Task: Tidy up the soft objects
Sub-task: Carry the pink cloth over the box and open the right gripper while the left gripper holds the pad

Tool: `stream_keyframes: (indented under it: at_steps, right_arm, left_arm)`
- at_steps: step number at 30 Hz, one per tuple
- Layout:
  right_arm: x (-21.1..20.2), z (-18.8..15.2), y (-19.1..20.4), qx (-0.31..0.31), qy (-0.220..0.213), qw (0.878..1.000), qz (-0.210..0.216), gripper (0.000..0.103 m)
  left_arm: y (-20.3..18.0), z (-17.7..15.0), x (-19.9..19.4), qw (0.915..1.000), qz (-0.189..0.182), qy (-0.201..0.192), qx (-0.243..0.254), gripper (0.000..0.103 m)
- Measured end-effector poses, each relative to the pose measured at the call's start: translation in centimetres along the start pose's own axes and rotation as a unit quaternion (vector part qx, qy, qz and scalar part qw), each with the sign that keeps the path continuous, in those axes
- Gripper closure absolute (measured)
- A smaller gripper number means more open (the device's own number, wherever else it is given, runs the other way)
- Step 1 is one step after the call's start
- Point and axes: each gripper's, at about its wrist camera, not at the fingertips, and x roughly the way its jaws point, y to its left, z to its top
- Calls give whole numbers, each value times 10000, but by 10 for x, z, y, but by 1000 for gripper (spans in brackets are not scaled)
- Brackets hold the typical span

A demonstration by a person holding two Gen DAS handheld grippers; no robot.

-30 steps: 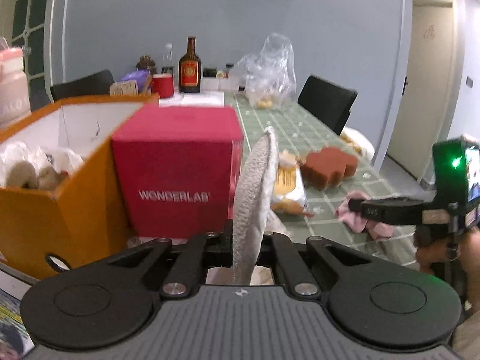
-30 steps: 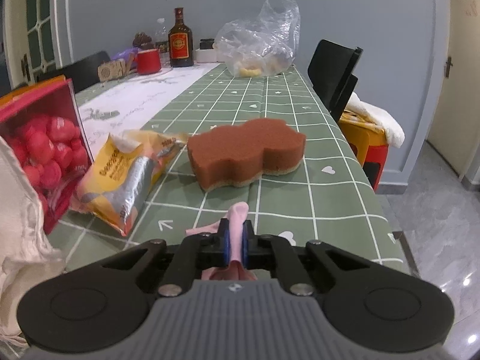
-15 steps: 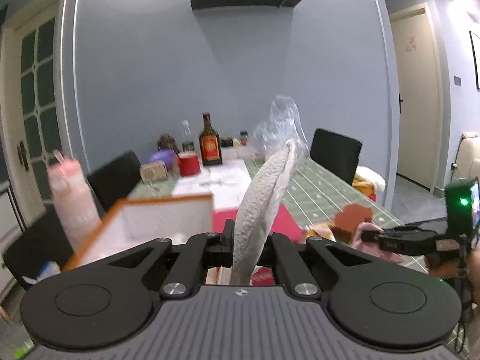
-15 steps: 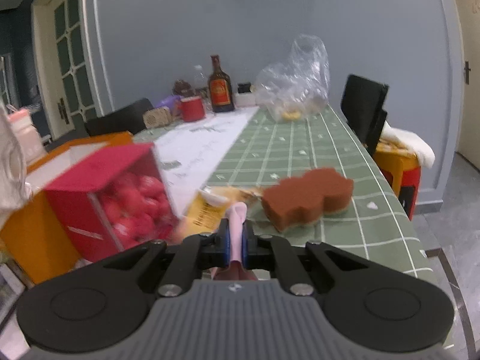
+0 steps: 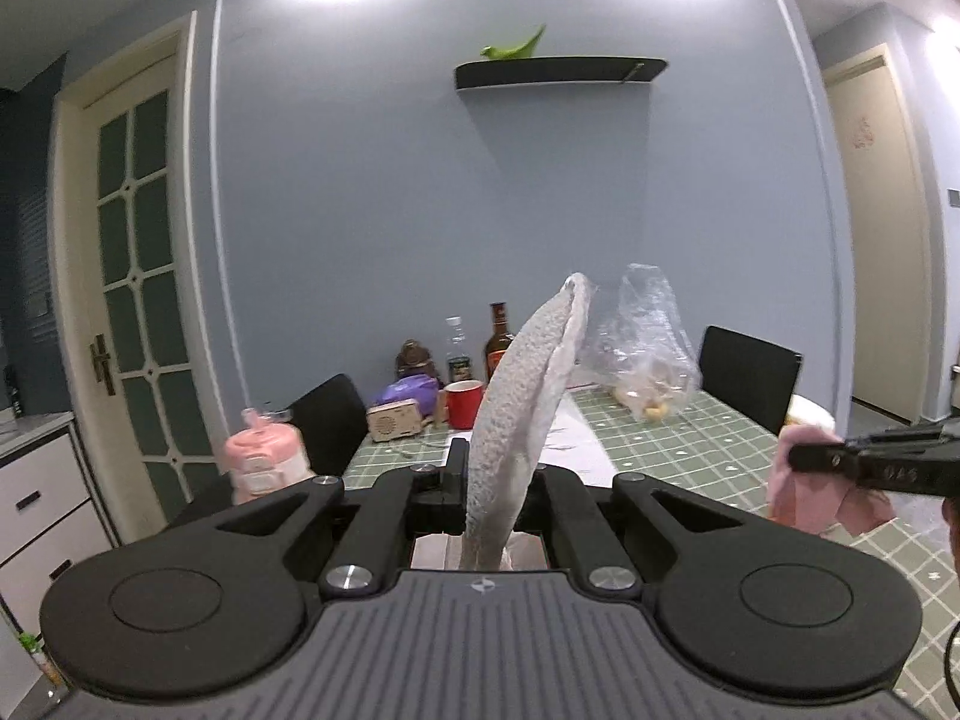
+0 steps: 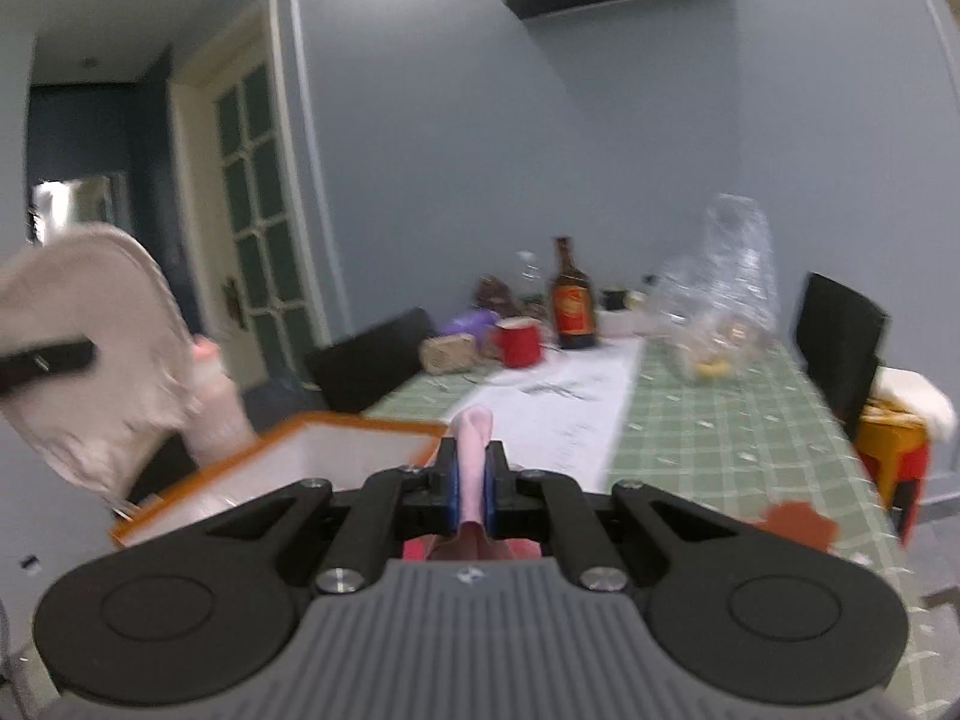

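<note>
With your right claw (image 6: pixel 472 489) clamped on the pink cloth (image 6: pixel 474 450) and left claw (image 5: pixel 489 480) on the towel (image 5: pixel 522 408), the orange box (image 6: pixel 336 429) lies below-left.

The white cloth (image 5: pixel 522 420) looks rough and nubbly, the pink cloth (image 6: pixel 473 468) smooth and soft. Each tool (image 5: pixel 480 480) is matt black plastic with shiny metal screws; the desk (image 5: pixel 690 450) wears a matt checked covering.
</note>
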Motion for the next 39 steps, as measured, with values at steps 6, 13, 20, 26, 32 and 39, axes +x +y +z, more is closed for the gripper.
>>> stream_keyframes:
  at_steps: [6, 13, 20, 26, 32, 39]
  right_arm:
    - [50, 6, 49, -128, 282, 9985, 443, 97]
    - [114, -4, 100, -397, 695, 9964, 290, 97]
    - [164, -12, 128, -1112, 1164, 9868, -192, 97]
    - [202, -11, 129, -1493, 1495, 9761, -507, 97]
    - [244, -8, 121, -1742, 1935, 9619, -834, 97]
    - [282, -11, 111, -1715, 2305, 9547, -771, 96]
  left_arm:
    - [33, -12, 20, 9993, 121, 258, -233, 98]
    - [77, -30, 31, 9951, 254, 753, -589, 98]
    - [91, -44, 26, 9949, 459, 799, -401, 98]
    - [90, -50, 31, 9954, 451, 827, -178, 98]
    - [85, -47, 39, 9947, 370, 946, -160, 98]
    - [77, -46, 51, 9924, 159, 1211, -114, 98]
